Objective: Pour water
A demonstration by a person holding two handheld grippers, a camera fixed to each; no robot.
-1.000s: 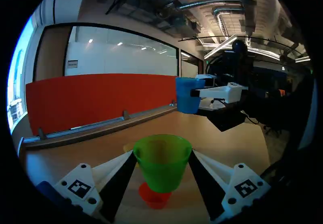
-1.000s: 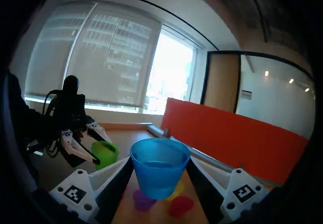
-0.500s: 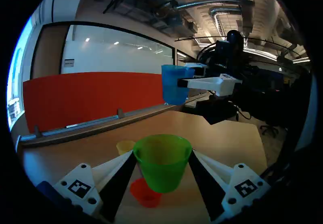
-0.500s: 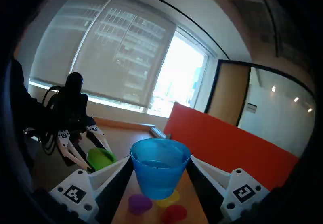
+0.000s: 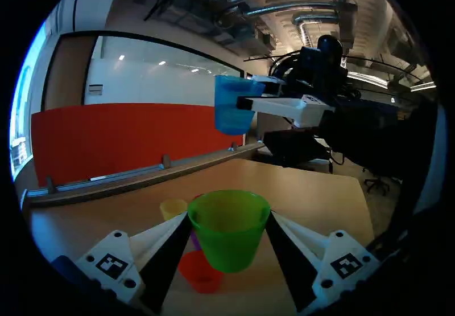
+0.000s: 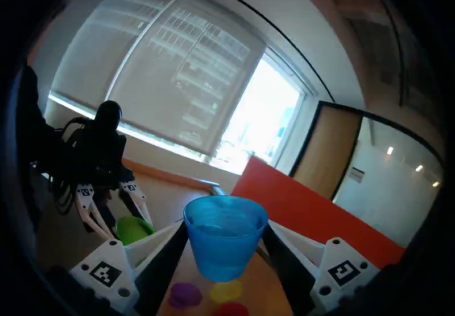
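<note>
In the left gripper view my left gripper (image 5: pixel 228 242) is shut on an upright green cup (image 5: pixel 228 233), held above the wooden table (image 5: pixel 318 193). Farther off and higher, my right gripper (image 5: pixel 250 104) carries a blue cup (image 5: pixel 230 111). The right gripper view has that blue cup (image 6: pixel 226 236) held upright between the fingers of my right gripper (image 6: pixel 226 245), with water inside. To the left and lower, the left gripper (image 6: pixel 116 225) holds the green cup (image 6: pixel 132 229), rim showing.
Small yellow (image 5: pixel 173 207), purple (image 5: pixel 195 239) and red (image 5: pixel 196 270) cups stand on the table under the green cup; the same three, purple (image 6: pixel 183 295), yellow (image 6: pixel 226 290) and red (image 6: pixel 230 310), lie under the blue cup. An orange partition (image 5: pixel 131 136) runs along the table's far edge.
The right gripper has risen with the blue cup and moved left in the left gripper view, closer above the green cup. The green cup sits lower in the right gripper view.
</note>
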